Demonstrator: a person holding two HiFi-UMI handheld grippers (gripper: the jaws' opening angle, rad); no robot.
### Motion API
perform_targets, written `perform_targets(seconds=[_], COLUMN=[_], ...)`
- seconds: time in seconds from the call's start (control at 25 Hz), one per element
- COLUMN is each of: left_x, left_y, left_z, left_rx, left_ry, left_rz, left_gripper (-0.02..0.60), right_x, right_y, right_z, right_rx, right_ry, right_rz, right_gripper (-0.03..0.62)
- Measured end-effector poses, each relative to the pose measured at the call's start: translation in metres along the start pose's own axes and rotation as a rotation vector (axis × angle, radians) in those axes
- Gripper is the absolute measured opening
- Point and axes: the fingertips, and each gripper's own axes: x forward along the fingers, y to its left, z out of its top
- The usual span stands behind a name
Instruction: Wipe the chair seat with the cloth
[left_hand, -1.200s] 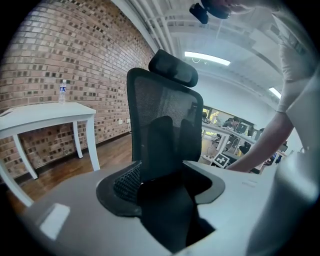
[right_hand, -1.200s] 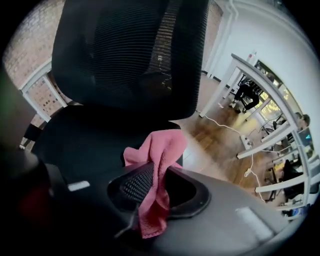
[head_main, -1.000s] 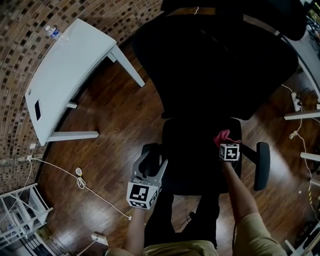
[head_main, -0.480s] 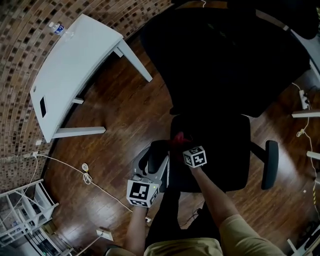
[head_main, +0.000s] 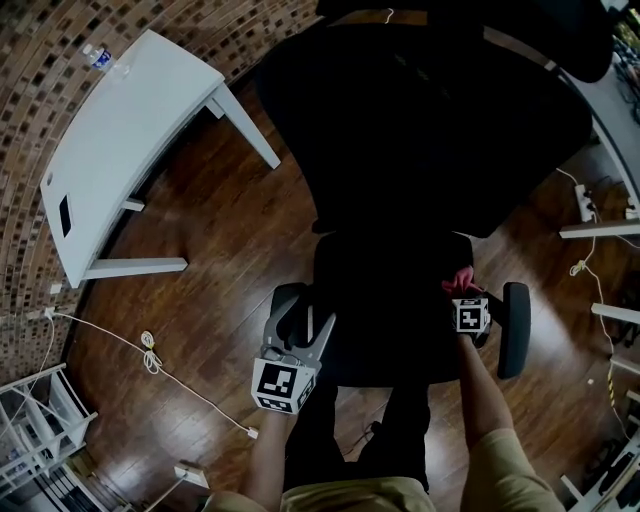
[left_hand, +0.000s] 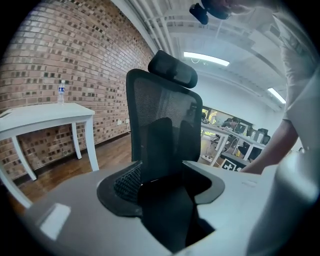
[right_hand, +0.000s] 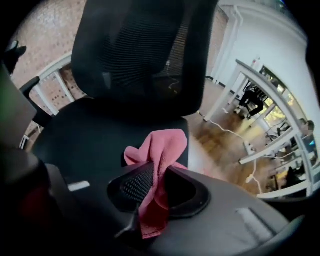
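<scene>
The black office chair's seat (head_main: 385, 300) lies below me, its tall backrest (head_main: 430, 120) beyond it. A pink cloth (head_main: 462, 277) is pinched in my right gripper (head_main: 463, 288), which sits at the seat's right edge near the right armrest (head_main: 515, 330). In the right gripper view the cloth (right_hand: 161, 150) bunches out of the shut jaws (right_hand: 155, 187) onto the seat (right_hand: 85, 135). My left gripper (head_main: 300, 318) straddles the left armrest (head_main: 290, 300); in its own view a black mass (left_hand: 170, 210) fills the gap between the jaws (left_hand: 167, 185).
A white table (head_main: 130, 140) with a water bottle (head_main: 97, 57) stands at the left by the brick wall. Cables (head_main: 150, 350) trail over the wooden floor. White desk legs (head_main: 600, 230) and a power strip (head_main: 585, 200) are at the right. The person's legs (head_main: 400, 420) are under the seat's front.
The right gripper carried the cloth from the seat's right side across to its left, then back to the right edge. The left gripper stayed on the left armrest.
</scene>
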Motion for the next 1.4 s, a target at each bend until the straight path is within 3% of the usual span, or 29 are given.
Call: perform_targets(seconds=[0.12, 0.2, 0.32, 0.44, 0.56, 0.64, 0.68, 0.72, 0.8, 1.04, 1.12, 1.24, 1.4], left_x=[-0.002, -0.007, -0.016, -0.023, -0.032, -0.037, -0.038, -0.038, -0.035, -0.018, -0.014, -0.013, -0.021], left_y=[-0.005, -0.001, 0.006, 0.01, 0.018, 0.021, 0.021, 0.02, 0.015, -0.013, -0.02, -0.024, -0.016], left_z=[0.0, 0.0, -0.001, 0.001, 0.002, 0.0, -0.001, -0.004, -0.009, -0.003, -0.001, -0.002, 0.001], left_rx=[0.004, 0.009, 0.009, 0.023, 0.04, 0.042, 0.042, 0.042, 0.034, 0.021, 0.018, 0.013, 0.011], left_ry=[0.0, -0.002, 0.009, 0.02, 0.024, 0.025, 0.028, 0.032, 0.039, 0.016, 0.009, 0.002, -0.002], left_rz=[-0.005, 0.0, 0.015, 0.018, 0.032, 0.036, 0.035, 0.033, 0.028, -0.014, -0.029, -0.034, -0.014], left_gripper=[0.238, 0.236, 0.235, 0.235, 0.233, 0.229, 0.224, 0.222, 0.222, 0.225, 0.225, 0.225, 0.224], right_x=[-0.001, -0.005, -0.02, -0.045, -0.046, -0.04, -0.038, -0.035, -0.021, 0.002, -0.005, -0.013, -0.015], right_y=[-0.004, 0.031, 0.156, 0.301, 0.396, 0.412, 0.408, 0.398, 0.35, 0.098, 0.043, 0.01, 0.006], right_z=[-0.004, 0.009, 0.056, 0.08, 0.072, 0.068, 0.068, 0.066, 0.048, -0.024, -0.03, -0.031, -0.031], right_rx=[0.105, 0.186, 0.089, 0.023, 0.19, 0.344, 0.368, 0.347, 0.237, 0.177, 0.16, 0.154, 0.294], right_ry=[0.022, -0.036, -0.272, -0.348, -0.255, -0.219, -0.225, -0.23, -0.207, -0.06, -0.033, -0.012, -0.011], right_rz=[-0.021, 0.034, 0.286, 0.587, 0.802, 0.872, 0.878, 0.857, 0.731, 0.194, 0.085, 0.01, -0.054], right_gripper=[0.078, 0.078, 0.078, 0.078, 0.078, 0.078, 0.077, 0.077, 0.077, 0.075, 0.075, 0.075, 0.075])
